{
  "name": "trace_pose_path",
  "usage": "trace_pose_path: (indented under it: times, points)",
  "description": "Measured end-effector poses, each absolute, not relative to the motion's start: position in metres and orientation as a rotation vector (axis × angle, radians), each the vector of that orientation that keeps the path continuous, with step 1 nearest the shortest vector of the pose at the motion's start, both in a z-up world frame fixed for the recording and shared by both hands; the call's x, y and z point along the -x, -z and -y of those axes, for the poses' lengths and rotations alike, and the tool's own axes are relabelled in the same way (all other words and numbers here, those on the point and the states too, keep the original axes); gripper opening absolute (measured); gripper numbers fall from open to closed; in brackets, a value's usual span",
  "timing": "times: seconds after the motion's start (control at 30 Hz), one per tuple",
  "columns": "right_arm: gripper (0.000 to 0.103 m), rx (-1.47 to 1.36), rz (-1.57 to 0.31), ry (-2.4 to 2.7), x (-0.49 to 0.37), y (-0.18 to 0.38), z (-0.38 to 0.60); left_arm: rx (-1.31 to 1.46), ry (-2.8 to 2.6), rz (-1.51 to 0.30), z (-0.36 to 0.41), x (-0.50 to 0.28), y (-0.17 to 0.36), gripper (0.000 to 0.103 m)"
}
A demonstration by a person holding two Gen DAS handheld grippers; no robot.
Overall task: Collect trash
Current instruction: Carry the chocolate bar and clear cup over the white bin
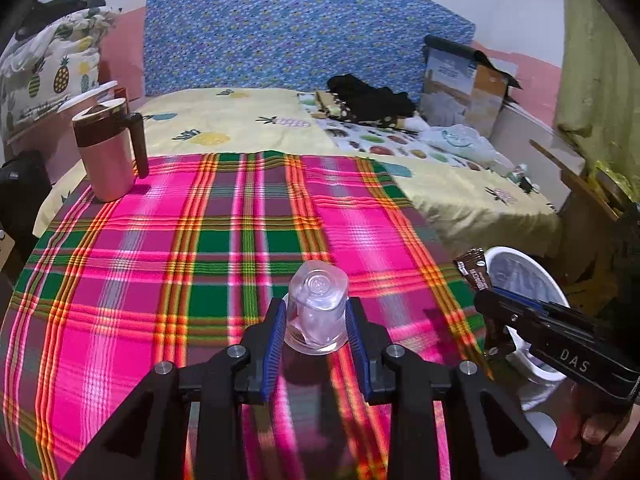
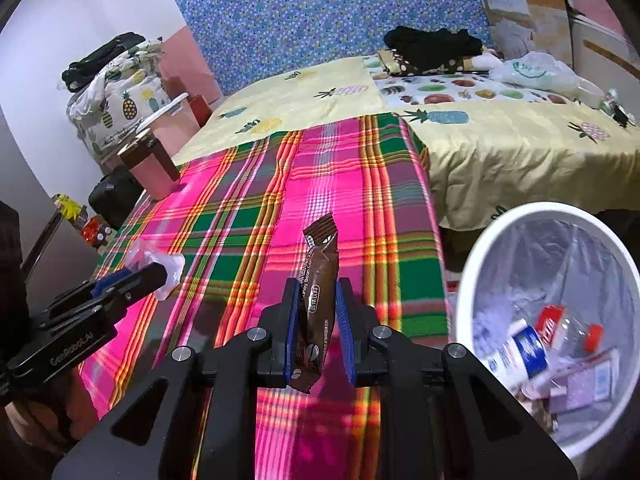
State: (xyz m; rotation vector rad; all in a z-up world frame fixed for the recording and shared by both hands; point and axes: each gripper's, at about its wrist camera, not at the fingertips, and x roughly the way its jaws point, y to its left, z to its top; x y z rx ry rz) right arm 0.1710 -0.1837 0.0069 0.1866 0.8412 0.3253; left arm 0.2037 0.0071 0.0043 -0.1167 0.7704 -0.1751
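Looking along the left gripper (image 1: pixel 316 316), a clear plastic cup (image 1: pixel 318 304) is being pinched between the two blue pads, its base turned toward the camera, above the plaid cloth (image 1: pixel 160 260). A pink mug (image 1: pixel 108 152) is standing at the far left corner of that cloth, well apart. At the right edge of this view the right gripper (image 1: pixel 486 294) is being held near the white trash bin (image 1: pixel 520 276), with a brown wrapper (image 1: pixel 474 270) sticking out from its tip.

Along the right gripper (image 2: pixel 318 312), the brown wrapper (image 2: pixel 318 300) is being clamped upright between the pads, its lower end hanging below them. The white trash bin (image 2: pixel 472 280), lined with a clear bag and already holding bottles and packets, is lying just beside and to the right, not yet under the wrapper. The left gripper (image 2: pixel 160 274) is being seen at the left with the clear plastic cup (image 2: pixel 160 268) in its grip.

The carrying step appears to be in hand. Next, each piece would probably need to be brought over the bin's opening before the pads are parted, the wrapper first, being nearer.
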Motion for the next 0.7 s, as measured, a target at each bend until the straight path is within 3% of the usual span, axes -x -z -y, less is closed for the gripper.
trace_pose_path:
  times: [0.7]
  points:
    - [0.019, -0.220, -0.776, -0.232, -0.131, -0.015, 0.234, 0.053, 0.339, -0.747, 0.073, -0.163, -0.020, 0.031]
